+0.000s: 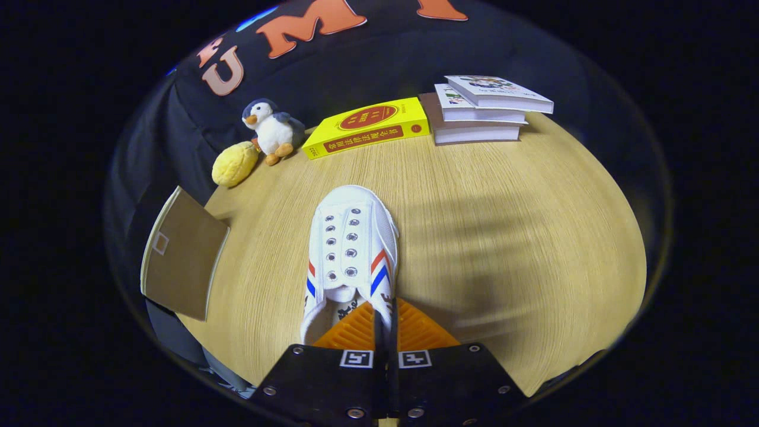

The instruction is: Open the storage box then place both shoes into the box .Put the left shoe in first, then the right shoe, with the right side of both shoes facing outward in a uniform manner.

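A white canvas shoe (351,249) with red and blue side stripes and no laces points away from me, toe toward the books. My gripper (385,323) is shut on the shoe's right side wall near the heel opening, one finger inside the shoe and one outside. The shoe hangs over the wooden table (504,237), slightly tilted. The storage box's brown flap (181,255) stands open to the left of the shoe, past the table's left edge; the box's inside is hidden.
At the table's far side lie a yellow book (367,127), a stack of three books (483,110), a plush penguin (271,130) and a yellow plush lump (235,164). The black cloth wall rises behind them.
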Demonstrator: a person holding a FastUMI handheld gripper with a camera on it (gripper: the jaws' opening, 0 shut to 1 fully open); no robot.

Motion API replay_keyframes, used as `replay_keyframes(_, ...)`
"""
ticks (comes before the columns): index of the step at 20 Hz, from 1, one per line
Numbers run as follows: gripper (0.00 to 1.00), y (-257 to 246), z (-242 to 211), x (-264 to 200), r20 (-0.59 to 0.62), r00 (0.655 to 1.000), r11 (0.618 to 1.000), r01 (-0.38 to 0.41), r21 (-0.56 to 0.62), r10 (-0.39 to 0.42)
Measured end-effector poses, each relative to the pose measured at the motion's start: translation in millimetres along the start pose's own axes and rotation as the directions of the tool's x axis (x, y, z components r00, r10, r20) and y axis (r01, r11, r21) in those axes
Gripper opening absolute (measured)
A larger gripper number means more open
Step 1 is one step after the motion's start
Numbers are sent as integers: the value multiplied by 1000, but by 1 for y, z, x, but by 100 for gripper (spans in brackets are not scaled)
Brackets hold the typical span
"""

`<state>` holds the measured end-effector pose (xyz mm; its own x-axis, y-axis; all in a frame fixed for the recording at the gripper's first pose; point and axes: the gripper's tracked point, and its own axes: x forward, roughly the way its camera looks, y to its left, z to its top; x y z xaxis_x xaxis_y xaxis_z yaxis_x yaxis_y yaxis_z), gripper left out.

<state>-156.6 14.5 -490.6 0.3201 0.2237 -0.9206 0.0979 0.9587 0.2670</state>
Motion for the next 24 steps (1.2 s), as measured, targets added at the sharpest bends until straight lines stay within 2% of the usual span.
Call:
replay_keyframes(4,1,27,7,-18,64,998,999,-29,28,27)
replay_keyframes(15,0,119,72,-74,210,971,993,-117,-12,117)
replay_keyframes(19,1,178,101,-100,269,942,979,-198,-42,202)
replay_keyframes(21,0,192,104,-94,278,942,979,-160,-124,189)
replay_keyframes(23,0,197,94,-76,266,949,981,-135,-139,168)
replay_keyframes(24,0,202,79,-64,223,961,980,-136,-143,166)
